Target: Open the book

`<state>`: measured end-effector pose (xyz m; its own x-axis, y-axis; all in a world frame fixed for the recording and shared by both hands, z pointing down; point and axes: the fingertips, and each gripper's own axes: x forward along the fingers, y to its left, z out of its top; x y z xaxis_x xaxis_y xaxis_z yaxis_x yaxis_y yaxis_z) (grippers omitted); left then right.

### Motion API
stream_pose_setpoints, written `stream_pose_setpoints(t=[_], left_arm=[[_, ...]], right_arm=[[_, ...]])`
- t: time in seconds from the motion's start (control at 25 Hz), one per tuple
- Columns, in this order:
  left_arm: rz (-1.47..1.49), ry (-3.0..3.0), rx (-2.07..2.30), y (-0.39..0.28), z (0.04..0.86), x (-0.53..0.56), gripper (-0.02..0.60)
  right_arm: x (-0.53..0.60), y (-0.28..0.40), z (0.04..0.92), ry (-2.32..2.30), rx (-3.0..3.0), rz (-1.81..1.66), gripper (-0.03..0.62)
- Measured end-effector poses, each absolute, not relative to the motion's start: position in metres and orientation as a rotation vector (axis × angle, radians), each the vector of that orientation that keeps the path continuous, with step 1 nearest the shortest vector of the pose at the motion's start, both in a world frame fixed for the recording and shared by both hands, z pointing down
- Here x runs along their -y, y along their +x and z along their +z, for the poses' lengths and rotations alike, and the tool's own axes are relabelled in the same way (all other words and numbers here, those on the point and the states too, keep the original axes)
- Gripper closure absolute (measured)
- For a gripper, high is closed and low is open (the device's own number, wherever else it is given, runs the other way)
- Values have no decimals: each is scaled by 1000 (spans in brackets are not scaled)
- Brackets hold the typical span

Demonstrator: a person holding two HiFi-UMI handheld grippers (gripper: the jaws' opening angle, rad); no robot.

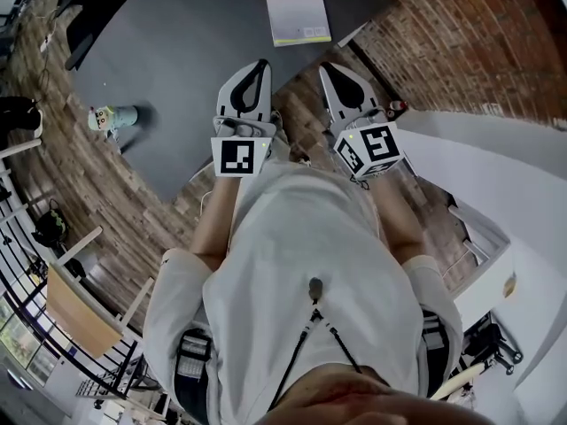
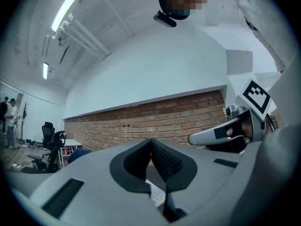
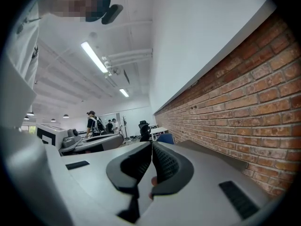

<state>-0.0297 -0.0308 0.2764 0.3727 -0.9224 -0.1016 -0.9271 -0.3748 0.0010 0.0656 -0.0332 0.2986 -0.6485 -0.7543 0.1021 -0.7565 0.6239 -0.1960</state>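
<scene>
Both grippers are empty. In the left gripper view, the left gripper [image 2: 151, 144] has its 2 jaws pressed together, dark pads meeting along a thin seam. The right gripper [image 3: 151, 146] looks the same in its own view, pads closed with nothing pinched. In the head view they sit side by side in front of the person's chest, left gripper [image 1: 261, 65] and right gripper [image 1: 325, 67]. Both tips aim forward toward the table [image 1: 177, 51], roughly level.

The left tips are over the near edge of this dark grey table, while the right ones hang over the brick-patterned floor [image 1: 306, 122] just off its corner. The book [image 1: 297, 11] lies further out, flat on the table near its right edge and well apart from both grippers. A sliver of it also shows below the closed left jaws [image 2: 157, 196].

I judge the task not yet begun: the cover is shut, nothing touches it, and the whole reach, cover lift and fold-over remain.

The book's long axis runs away from the person, tipped slightly to the right at the near end. A yellow-green band marks the far short edge, with a thinner one along the near edge. I cannot tell which long side is the spine.

A small pale green object [image 1: 113, 116] lies on the table's left edge, far from everything else.
</scene>
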Motion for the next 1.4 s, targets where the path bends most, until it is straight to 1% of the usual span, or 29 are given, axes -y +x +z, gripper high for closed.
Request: stream_pose_setpoints(t=[0.4,0.68,1.04,1.4], left_arm=[[134,-2618,-1656,-46,281,86,559],[153,-2642,-1634,-69,285,122,558],[175,-2701,-1623,-97,304,154,558],[176,-2727,-1615,-107,320,175,560]], right_arm=[[84,46,302,1372,2765,345,557],[119,22,308,1396,2730,347,557],[155,-13,337,1391,2658,382,557],[174,-30,364,1371,2599,407,557]])
